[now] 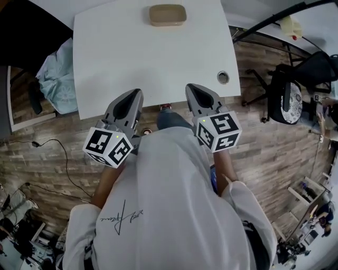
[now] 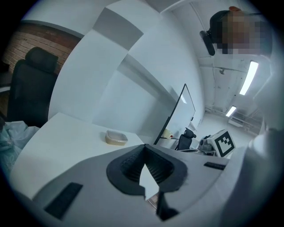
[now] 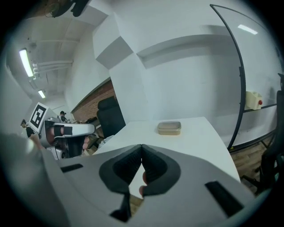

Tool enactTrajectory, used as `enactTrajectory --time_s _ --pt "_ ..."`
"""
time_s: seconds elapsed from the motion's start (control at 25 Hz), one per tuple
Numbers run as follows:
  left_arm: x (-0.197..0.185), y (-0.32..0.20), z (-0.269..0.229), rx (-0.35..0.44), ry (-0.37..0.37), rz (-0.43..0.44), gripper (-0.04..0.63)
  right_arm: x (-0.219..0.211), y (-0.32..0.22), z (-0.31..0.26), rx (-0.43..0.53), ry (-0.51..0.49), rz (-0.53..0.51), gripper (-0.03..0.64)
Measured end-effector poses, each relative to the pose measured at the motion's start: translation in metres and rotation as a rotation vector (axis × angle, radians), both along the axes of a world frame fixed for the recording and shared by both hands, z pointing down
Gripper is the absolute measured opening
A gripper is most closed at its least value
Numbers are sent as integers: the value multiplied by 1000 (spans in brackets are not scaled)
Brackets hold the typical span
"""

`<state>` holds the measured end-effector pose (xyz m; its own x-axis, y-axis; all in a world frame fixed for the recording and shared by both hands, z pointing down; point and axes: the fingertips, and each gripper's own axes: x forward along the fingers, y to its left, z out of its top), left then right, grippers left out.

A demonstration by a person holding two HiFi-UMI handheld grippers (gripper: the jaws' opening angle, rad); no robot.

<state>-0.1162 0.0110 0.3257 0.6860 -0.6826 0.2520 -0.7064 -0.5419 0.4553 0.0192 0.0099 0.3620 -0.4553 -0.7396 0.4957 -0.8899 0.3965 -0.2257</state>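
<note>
My left gripper [image 1: 132, 98] hovers over the near edge of a white table [image 1: 116, 58], jaws shut with nothing between them. To its right, my right gripper [image 1: 192, 90] is also at that near edge, shut and holding nothing. A shallow tan lidded container [image 1: 167, 15] rests at the table's far edge, well beyond both grippers. In the left gripper view the left gripper [image 2: 144, 147] points toward the container [image 2: 116, 138]. From the right gripper view, the right gripper [image 3: 141, 146] has the same container [image 3: 169, 128] straight ahead.
A round cable hole [image 1: 223, 77] sits near the table's right front corner. A black chair with light-blue cloth [image 1: 55, 74] stands left of the table, and an office chair [image 1: 288, 100] to the right. Cables [image 1: 50, 153] lie on the wood floor.
</note>
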Motion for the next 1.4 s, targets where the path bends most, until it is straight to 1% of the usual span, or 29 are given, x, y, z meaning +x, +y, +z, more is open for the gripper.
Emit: enactTrajectory --time_s 0.16,0.28,0.48,0.6,0.8,1.0,1.12,1.24,1.4 --pt "16 -25 1 16 -36 -27 6 16 -33 4 0 -22 -25 9" --pt "29 -40 3 14 -43 -44 6 28 -51 7 -5 -41 -39 9" --pt "54 -56 3 37 -82 -61 6 48 -78 15 -8 -55 -68 9" --pt "65 -57 8 21 -86 -62 6 58 -88 23 -23 -70 -74 9" --pt "69 -63 9 8 -83 -83 6 66 -102 32 -54 -140 -68 9" --pt "65 -68 10 2 -85 -92 6 68 -112 35 -57 -187 -56 9" --pt "67 -75 10 2 -84 -80 6 69 -118 38 -65 -204 -50 9" --pt "70 -83 9 9 -77 -63 6 71 -124 42 -73 -200 -48 9" --pt "76 -94 10 7 -71 -42 7 78 -134 44 -79 -220 -24 9"
